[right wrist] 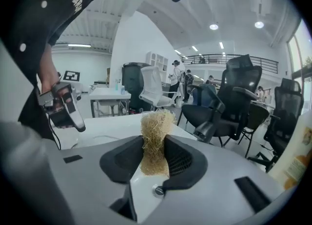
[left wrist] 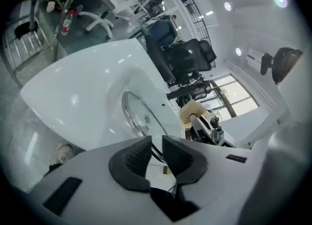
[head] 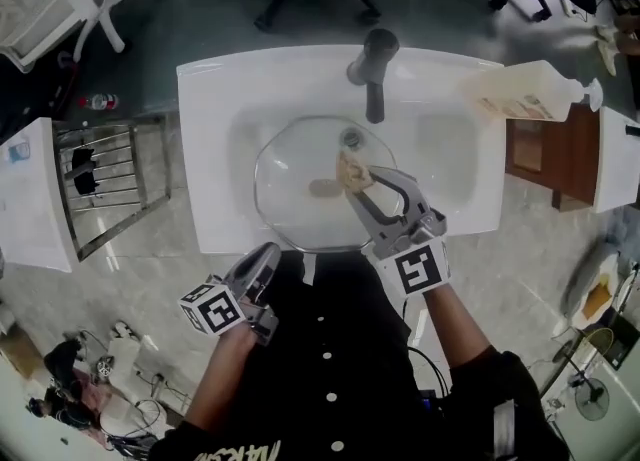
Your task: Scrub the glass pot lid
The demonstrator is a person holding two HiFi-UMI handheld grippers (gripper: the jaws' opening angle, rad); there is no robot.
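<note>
Now clear metal-rimmed glass pot lid (head: 292, 181) lies in sink (head: 208, 149); right gripper (head: 356, 179) clenches fibrous scrubber (head: 349, 168); left gripper (head: 268, 252) slightly parted by rim.

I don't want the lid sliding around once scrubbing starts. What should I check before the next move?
1. Scrubber clamped in the right gripper: ok, both pads press on it.
2. Glass pot lid lying in the sink basin: ok.
3. Scrubber over the lid: ok; whether it touches the glass, cannot tell.
4. Left gripper clamped on the lid's rim: not ok, its jaws stand narrowly apart at the rim.
5. Water running from the faucet: cannot tell.
</note>
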